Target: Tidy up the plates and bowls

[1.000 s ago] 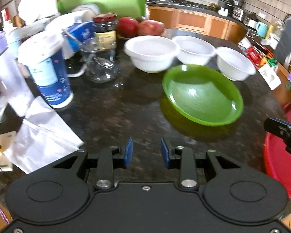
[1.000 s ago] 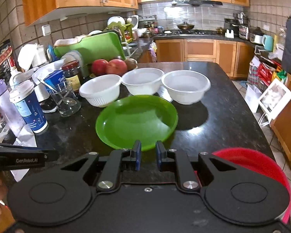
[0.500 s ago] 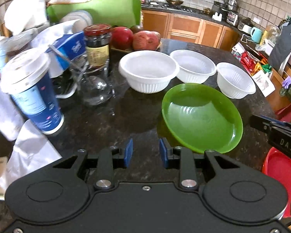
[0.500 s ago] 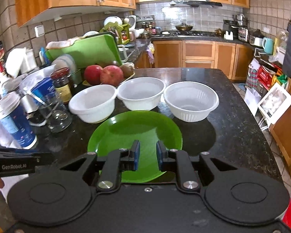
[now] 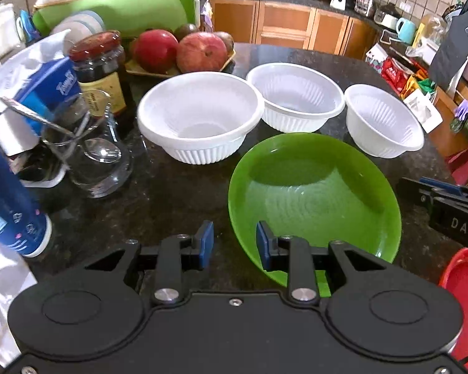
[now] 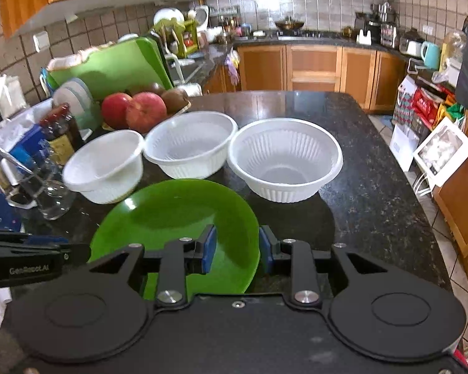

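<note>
A green plate (image 5: 315, 199) is seen lying flat on the dark stone worktop (image 5: 171, 193) at the centre of the left wrist view, with three white ribbed bowls (image 5: 199, 117) ranged in a row just behind it toward the upper half of the frame. The left tongs (image 5: 234, 243) are held open and empty at the lower centre, straddling the plate's near-left rim, though contact cannot be confirmed. In the right wrist view the right tongs (image 6: 237, 249) are likewise parted and empty, poised over the plate's lower right edge, with the nearest bowl (image 6: 284, 159) just above them in the frame. A red plate (image 5: 461, 283) is partly visible at the lower right of the left view. Nothing appears to have been stacked yet. The step in hand is judged to be a rim grasp on the green plate; it would be done best if one pad were slid under the lip and the other set on top, since a thin, shallow plate is easily pushed across a polished surface rather than lifted. A glass jar (image 5: 93, 155) with a spoon at the left should be kept clear of.
</note>
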`<state>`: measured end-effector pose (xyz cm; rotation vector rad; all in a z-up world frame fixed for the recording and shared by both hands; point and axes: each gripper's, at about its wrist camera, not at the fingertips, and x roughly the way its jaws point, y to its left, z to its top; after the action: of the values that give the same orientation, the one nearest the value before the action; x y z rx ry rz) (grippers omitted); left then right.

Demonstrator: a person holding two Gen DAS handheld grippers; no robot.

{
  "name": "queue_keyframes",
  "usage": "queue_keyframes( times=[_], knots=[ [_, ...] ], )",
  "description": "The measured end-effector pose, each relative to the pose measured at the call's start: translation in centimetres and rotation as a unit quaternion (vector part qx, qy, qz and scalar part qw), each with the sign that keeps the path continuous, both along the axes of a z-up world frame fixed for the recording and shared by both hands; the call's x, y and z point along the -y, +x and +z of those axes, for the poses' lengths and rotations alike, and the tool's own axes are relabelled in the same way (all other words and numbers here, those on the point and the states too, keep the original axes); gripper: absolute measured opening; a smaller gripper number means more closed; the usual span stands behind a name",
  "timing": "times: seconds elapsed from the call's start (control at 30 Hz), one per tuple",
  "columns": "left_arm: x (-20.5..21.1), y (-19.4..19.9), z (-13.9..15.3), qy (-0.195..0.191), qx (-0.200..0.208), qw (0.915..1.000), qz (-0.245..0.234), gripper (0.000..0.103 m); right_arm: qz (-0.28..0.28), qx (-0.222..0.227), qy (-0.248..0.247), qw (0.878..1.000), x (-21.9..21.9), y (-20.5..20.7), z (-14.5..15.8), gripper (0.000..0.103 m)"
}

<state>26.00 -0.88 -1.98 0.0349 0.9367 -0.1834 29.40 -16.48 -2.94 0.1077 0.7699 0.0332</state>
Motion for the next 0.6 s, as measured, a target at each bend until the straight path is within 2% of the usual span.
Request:
queue_keyframes(
  times=[0.3,0.6],
  knots=[
    [0.3,1.7,-0.8,0.001,-0.008,0.9999,-0.008,0.039,0.019,-0.036,-0.006,0.999,0.6,3.5,-2.2,0.031],
    [0.8,2.6,-1.6,0.007,-0.019,0.9997,-0.013,0.039,0.030,-0.051,0.002,0.998,0.8,4.4,-3.3,0.031]
  ],
)
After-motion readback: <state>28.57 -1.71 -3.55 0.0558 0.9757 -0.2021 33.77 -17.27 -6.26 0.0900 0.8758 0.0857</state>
